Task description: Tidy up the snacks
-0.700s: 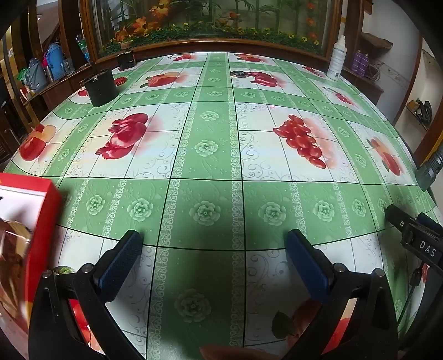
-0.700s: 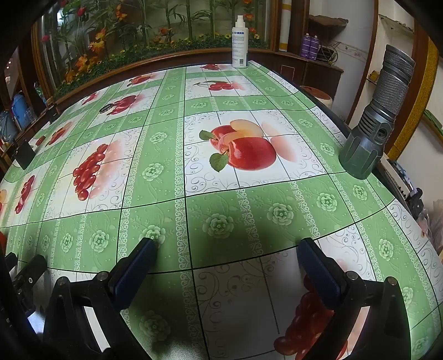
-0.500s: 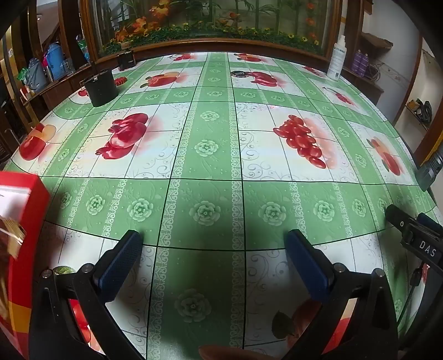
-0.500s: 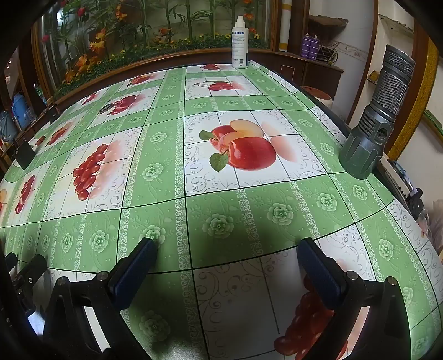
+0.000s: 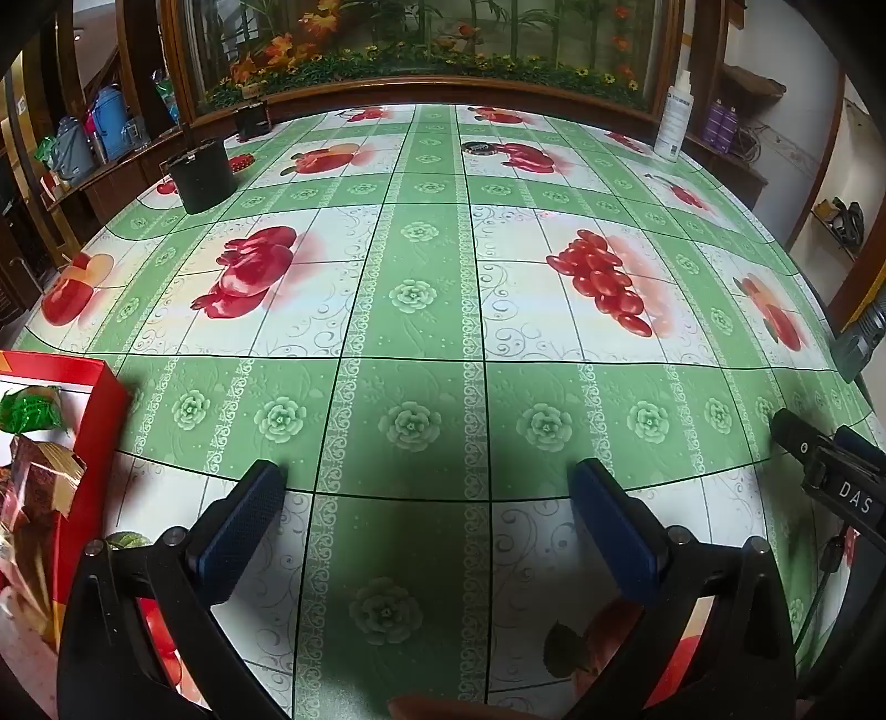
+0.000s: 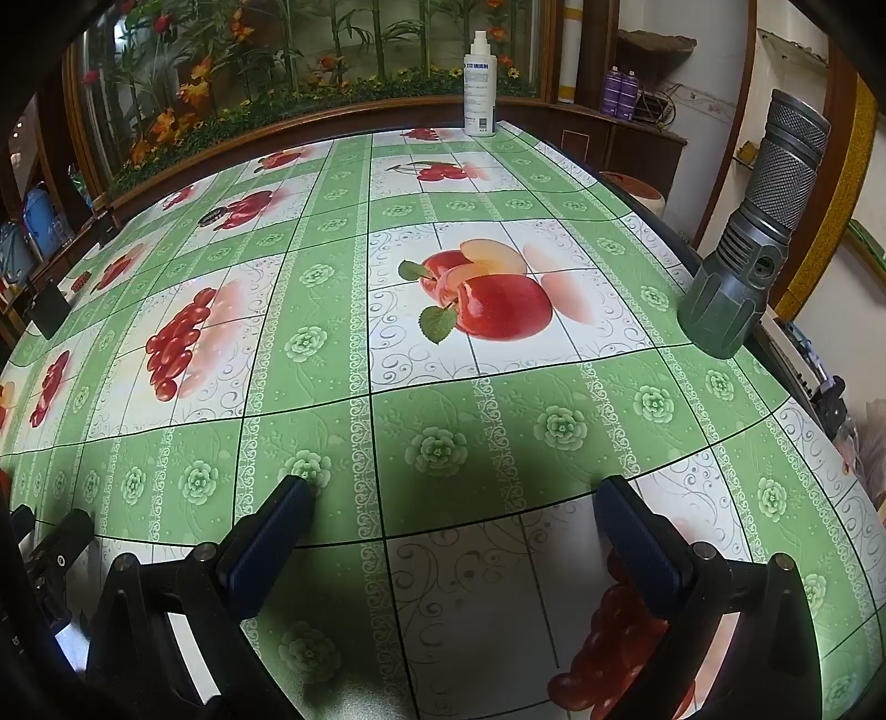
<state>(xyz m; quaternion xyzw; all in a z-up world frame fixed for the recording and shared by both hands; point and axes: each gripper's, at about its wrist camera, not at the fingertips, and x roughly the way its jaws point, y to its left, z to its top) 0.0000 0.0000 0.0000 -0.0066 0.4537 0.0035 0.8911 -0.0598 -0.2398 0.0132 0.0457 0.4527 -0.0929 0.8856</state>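
**Both hand-held grippers spread wide over the table, snack box at the left edge**

The left hand-held gripper (image 5: pixel 426 487) hovers low over the table (image 5: pixel 415 299), which is covered in a glossy green-and-white oilcloth printed with fruit. Its two blue-padded fingers (image 5: pixel 238 531) stand far apart with only cloth between them. At the left edge of the left wrist view sits a red cardboard snack box (image 5: pixel 88 443), open at the top, just beside the left finger; inside it lie a green-wrapped snack (image 5: pixel 27 410) and dark brown and gold wrapped snacks (image 5: pixel 41 487).

The right hand-held gripper (image 6: pixel 454 498) is likewise parted wide and holds nothing, its blue pads (image 6: pixel 642 537) framing bare cloth.

Farther back on the table, a black round pot (image 5: pixel 202 177) stands near the left rim. A white plastic spray bottle (image 6: pixel 479 88) stands upright at the far edge, and a grey-green metal flashlight (image 6: pixel 753 232) stands head-down near the right rim. A glass-fronted display of artificial flowers (image 5: pixel 421 39) runs behind the table.
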